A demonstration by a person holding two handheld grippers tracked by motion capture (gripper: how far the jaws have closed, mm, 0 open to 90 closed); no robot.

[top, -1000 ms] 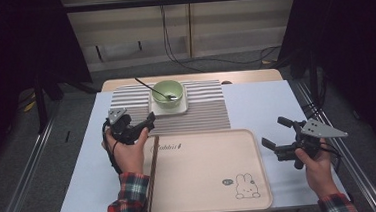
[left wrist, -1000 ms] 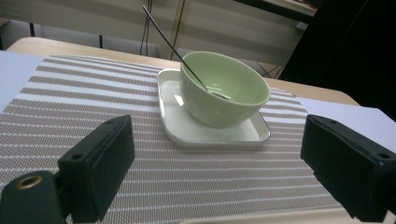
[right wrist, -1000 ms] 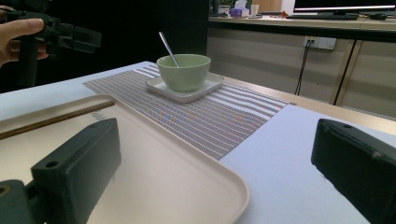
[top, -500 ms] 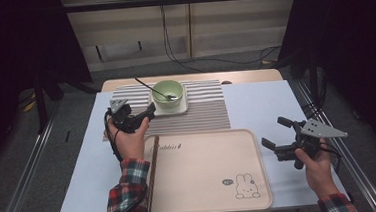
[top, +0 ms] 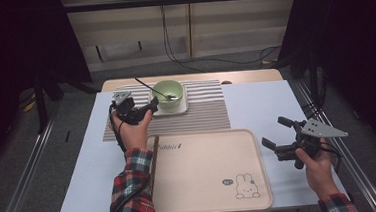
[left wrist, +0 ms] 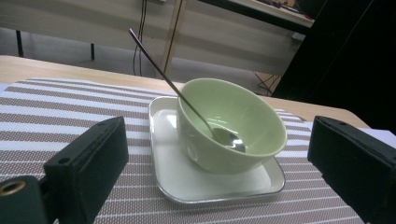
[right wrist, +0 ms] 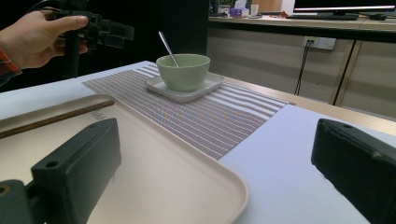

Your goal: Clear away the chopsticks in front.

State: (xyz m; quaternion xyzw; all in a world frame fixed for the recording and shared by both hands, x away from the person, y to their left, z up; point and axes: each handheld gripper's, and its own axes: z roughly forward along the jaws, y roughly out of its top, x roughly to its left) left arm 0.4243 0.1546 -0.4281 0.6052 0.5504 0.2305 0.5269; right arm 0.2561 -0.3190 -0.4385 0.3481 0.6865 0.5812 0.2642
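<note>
— Where is the bowl [top: 169,91] sitting relative to the left gripper [top: 152,104]?

— Just ahead of its tips; in the left gripper view the bowl [left wrist: 231,126] is lying between the two wide-spread jaws, not touching either.

— How is it looking?

— Pale green, standing upright on a white square dish [left wrist: 219,179], with a metal spoon [left wrist: 187,98] leaning inside it, handle slanting up and away.

— And around it?

— The dish is resting on a striped mat [top: 206,114] at the table's far middle. A beige tray [top: 205,170] with a rabbit drawing is lying nearer the person. The right gripper [top: 273,140] is hovering well apart by the tray's right edge, jaws also gaping wide, holding nothing.
</note>
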